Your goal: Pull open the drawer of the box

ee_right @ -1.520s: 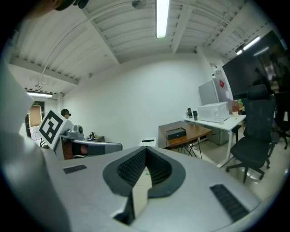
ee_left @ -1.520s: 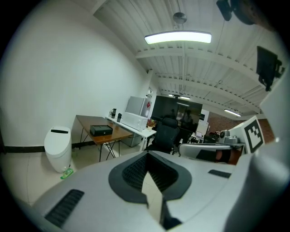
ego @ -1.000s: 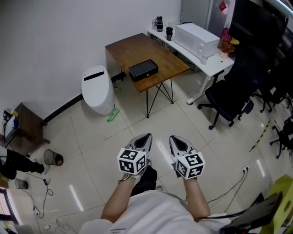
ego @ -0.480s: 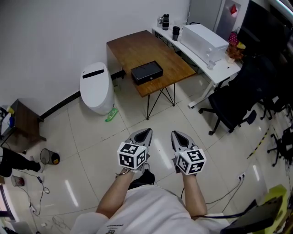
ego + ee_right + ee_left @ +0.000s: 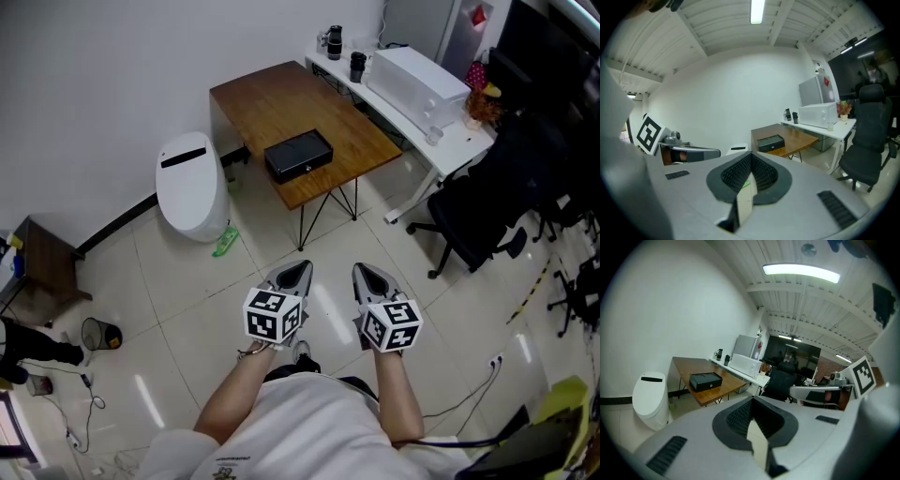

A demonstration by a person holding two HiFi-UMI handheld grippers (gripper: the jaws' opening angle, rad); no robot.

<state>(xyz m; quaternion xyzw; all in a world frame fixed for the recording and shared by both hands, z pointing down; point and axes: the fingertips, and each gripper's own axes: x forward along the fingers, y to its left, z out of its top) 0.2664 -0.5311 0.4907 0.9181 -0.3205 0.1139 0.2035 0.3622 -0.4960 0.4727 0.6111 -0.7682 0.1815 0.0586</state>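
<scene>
Closer to the table (image 5: pixel 272 98) now, our left gripper (image 5: pixel 300 270) and right gripper (image 5: pixel 362 272) (both closed, empty) near the box (image 5: pixel 298 150); we should meet its drawer squarely.

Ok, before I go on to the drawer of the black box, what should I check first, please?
1. The black box stands on the wooden table: ok.
2. Its drawer appears shut, not pulled out: ok.
3. The drawer handle is located: cannot tell, too small.
4. The left gripper and right gripper are near the box: not ok, both over the floor, far from the table.
5. The fingers are open for a grasp: not ok, both pairs together, nothing between.
</scene>
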